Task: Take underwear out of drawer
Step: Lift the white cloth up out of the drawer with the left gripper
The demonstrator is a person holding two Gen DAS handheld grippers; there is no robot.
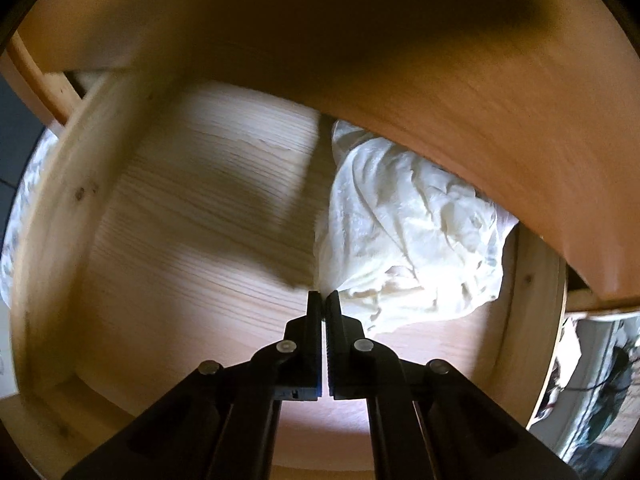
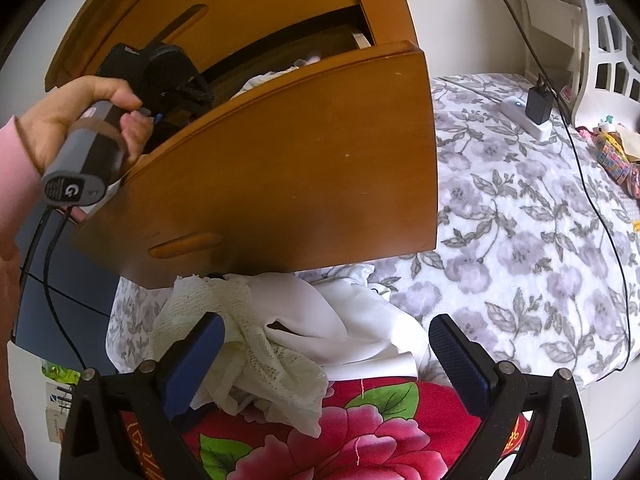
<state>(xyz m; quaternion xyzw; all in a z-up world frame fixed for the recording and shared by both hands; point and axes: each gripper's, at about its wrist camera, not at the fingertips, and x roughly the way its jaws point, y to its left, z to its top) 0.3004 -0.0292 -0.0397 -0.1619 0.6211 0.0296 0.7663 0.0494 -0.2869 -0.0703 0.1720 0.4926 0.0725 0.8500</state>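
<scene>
A crumpled cream underwear piece (image 1: 408, 232) lies at the right of the open wooden drawer (image 1: 192, 216). My left gripper (image 1: 323, 298) points down into the drawer, shut on the near left edge of this cloth, which narrows into the fingertips. In the right wrist view a hand holds the left gripper's body (image 2: 160, 76) over the drawer front (image 2: 280, 160); its fingertips are hidden inside. My right gripper (image 2: 326, 322) stands open outside, below the drawer front, above a lace garment (image 2: 260, 360) and white cloth (image 2: 352, 320). Nothing is between its fingers.
The dresser panel above (image 1: 400, 40) overhangs the drawer's back. The pulled-out clothes rest on a red flowered blanket (image 2: 360, 432) beside a grey floral bedspread (image 2: 520, 240). A charger and cable (image 2: 538, 106) lie on the bed. A white laundry basket (image 2: 612, 48) stands at far right.
</scene>
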